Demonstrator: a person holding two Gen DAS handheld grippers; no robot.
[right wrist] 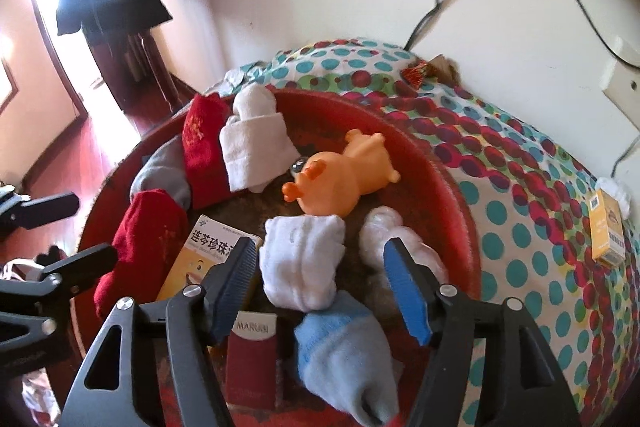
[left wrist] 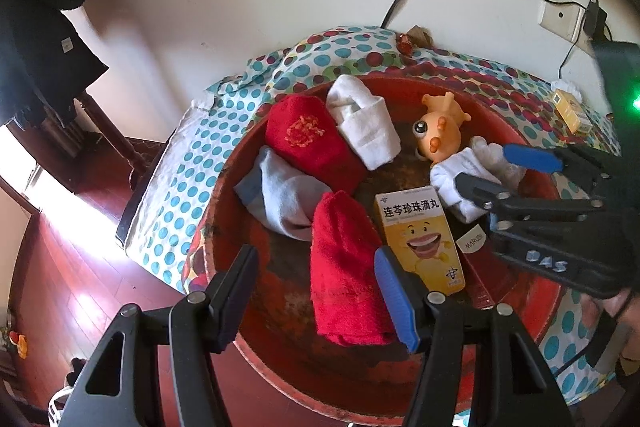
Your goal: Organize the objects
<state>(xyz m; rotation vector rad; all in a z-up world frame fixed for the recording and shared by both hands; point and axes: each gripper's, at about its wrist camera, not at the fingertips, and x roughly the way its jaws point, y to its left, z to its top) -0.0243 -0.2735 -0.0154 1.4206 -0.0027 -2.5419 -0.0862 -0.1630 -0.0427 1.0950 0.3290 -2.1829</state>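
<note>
While both grippers hang over the round red tray (right wrist: 452, 163) on the dotted-cloth surface (right wrist: 520, 211), neither grips anything: the left gripper (left wrist: 316, 291) has its fingers wide above a red rolled sock (left wrist: 344, 267) and the yellow medicine box (left wrist: 424, 239), and the right gripper (right wrist: 324, 283) spreads wide around a white sock bundle (right wrist: 300, 263). The orange toy (right wrist: 340, 183), more socks and a dark red packet (right wrist: 251, 359) lie mixed in the tray; a second yellow box (right wrist: 606, 231) sits apart on the cloth. Likely a pick of the white bundle is at hand, needing the fingers lowered and closed; sorting looks unfinished.
</note>
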